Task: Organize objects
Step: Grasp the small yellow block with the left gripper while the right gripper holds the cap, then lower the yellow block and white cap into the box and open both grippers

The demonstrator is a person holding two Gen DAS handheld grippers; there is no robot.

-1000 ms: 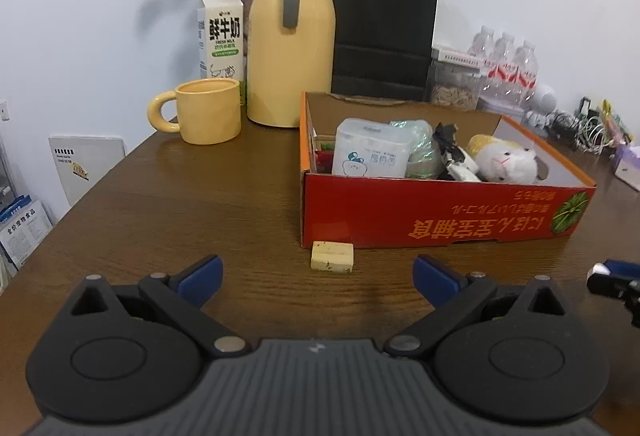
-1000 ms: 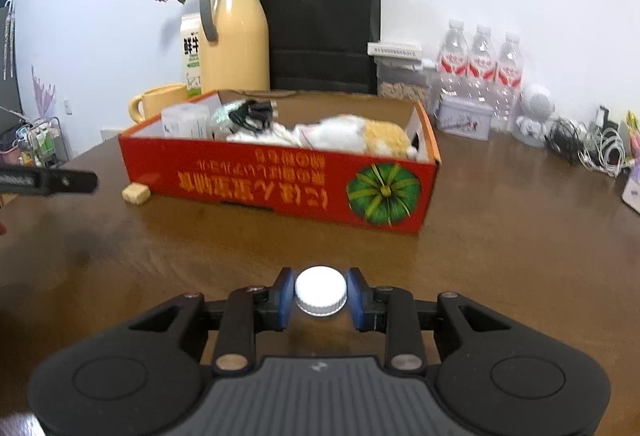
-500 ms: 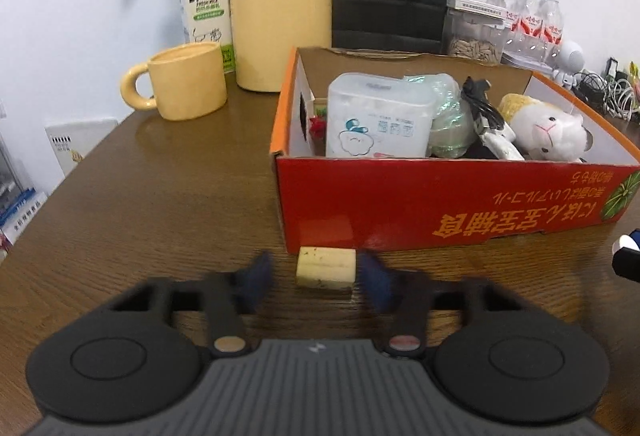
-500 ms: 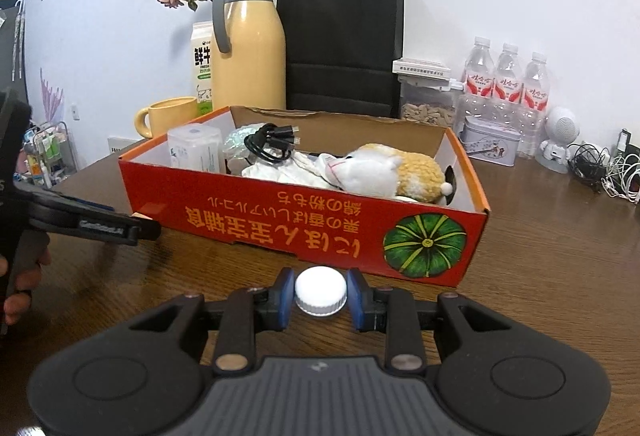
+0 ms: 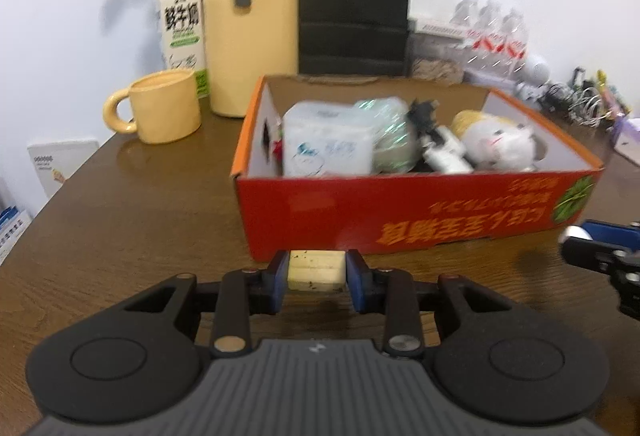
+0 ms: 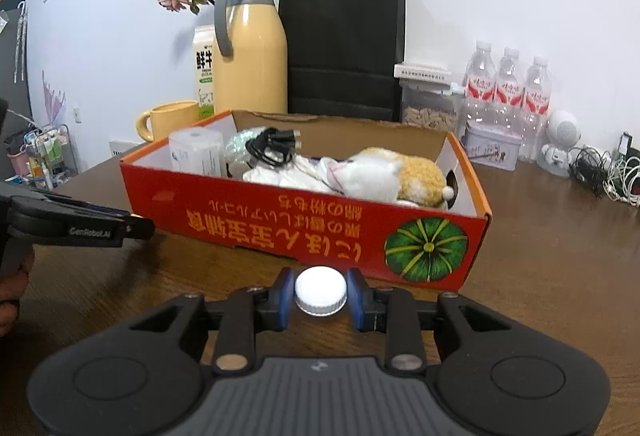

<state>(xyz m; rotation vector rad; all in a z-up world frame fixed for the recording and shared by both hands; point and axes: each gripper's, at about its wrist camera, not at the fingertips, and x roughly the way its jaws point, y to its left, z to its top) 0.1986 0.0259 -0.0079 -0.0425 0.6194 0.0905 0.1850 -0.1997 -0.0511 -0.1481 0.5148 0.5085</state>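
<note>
The left gripper [image 5: 317,278] has its jaws pinching a pale yellow block [image 5: 317,271] squarely between the pads, just near of the red box [image 5: 400,212]. The right gripper [image 6: 321,296] has its jaws clamped on a white bottle cap [image 6: 321,291], near the box's green pumpkin print, above the brown surface [image 6: 560,256].

The left wrist view is smeared: the print on the red box [image 5: 420,212] and the labels of the water bottles [image 5: 494,36] cannot be read; the right gripper [image 5: 600,256] is cut by the frame edge. Below the white cap [image 6: 321,290], whatever it closes is hidden; the cable tangle [image 6: 604,176] is too fine to sort out.
</note>
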